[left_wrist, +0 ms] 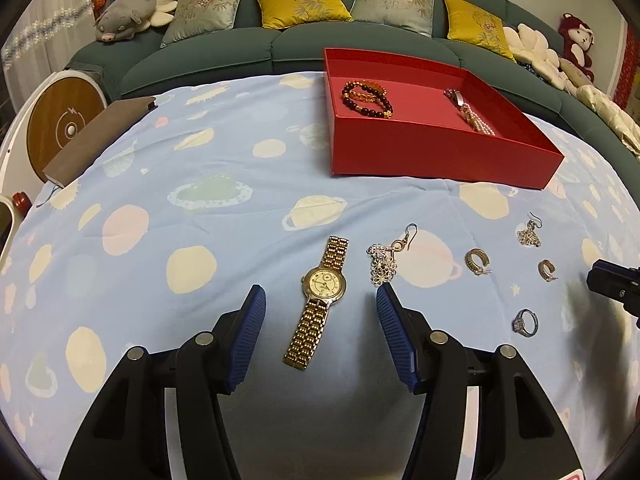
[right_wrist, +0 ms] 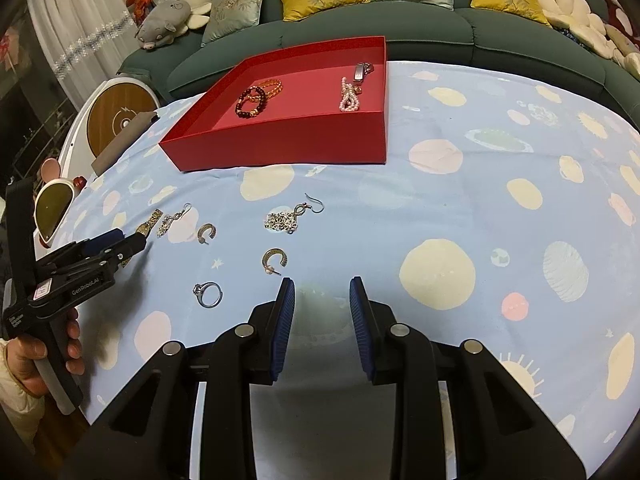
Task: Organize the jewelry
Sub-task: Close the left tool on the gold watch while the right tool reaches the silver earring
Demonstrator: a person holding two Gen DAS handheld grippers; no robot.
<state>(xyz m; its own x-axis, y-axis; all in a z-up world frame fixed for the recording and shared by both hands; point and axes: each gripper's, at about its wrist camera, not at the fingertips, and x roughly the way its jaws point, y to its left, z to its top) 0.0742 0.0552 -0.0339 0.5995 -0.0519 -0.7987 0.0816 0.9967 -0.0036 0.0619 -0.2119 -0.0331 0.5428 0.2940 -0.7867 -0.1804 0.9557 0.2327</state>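
A gold watch (left_wrist: pixel 320 300) lies on the blue planet-print cloth, between the open fingers of my left gripper (left_wrist: pixel 320 300), which hovers just over it. To its right lie a silver dangle earring (left_wrist: pixel 386 258), two gold hoop earrings (left_wrist: pixel 476 261) (left_wrist: pixel 546 270), a second dangle earring (left_wrist: pixel 529 234) and a silver ring (left_wrist: pixel 525 323). The red box (left_wrist: pixel 440 156) behind holds beaded bracelets (left_wrist: pixel 366 98) and a pearl bracelet (left_wrist: pixel 474 114). My right gripper (right_wrist: pixel 322 292) is open and empty over bare cloth, right of the ring (right_wrist: pixel 209 294) and a hoop (right_wrist: pixel 274 260). The left gripper also shows in the right wrist view (right_wrist: pixel 120 246).
A brown notebook (left_wrist: pixel 100 140) lies at the table's far left edge, with a round white and wood device (left_wrist: pixel 60 128) beyond it. A green sofa (left_wrist: pixel 300 44) with cushions stands behind the table. White-framed sunglasses (right_wrist: pixel 52 208) lie at the left edge.
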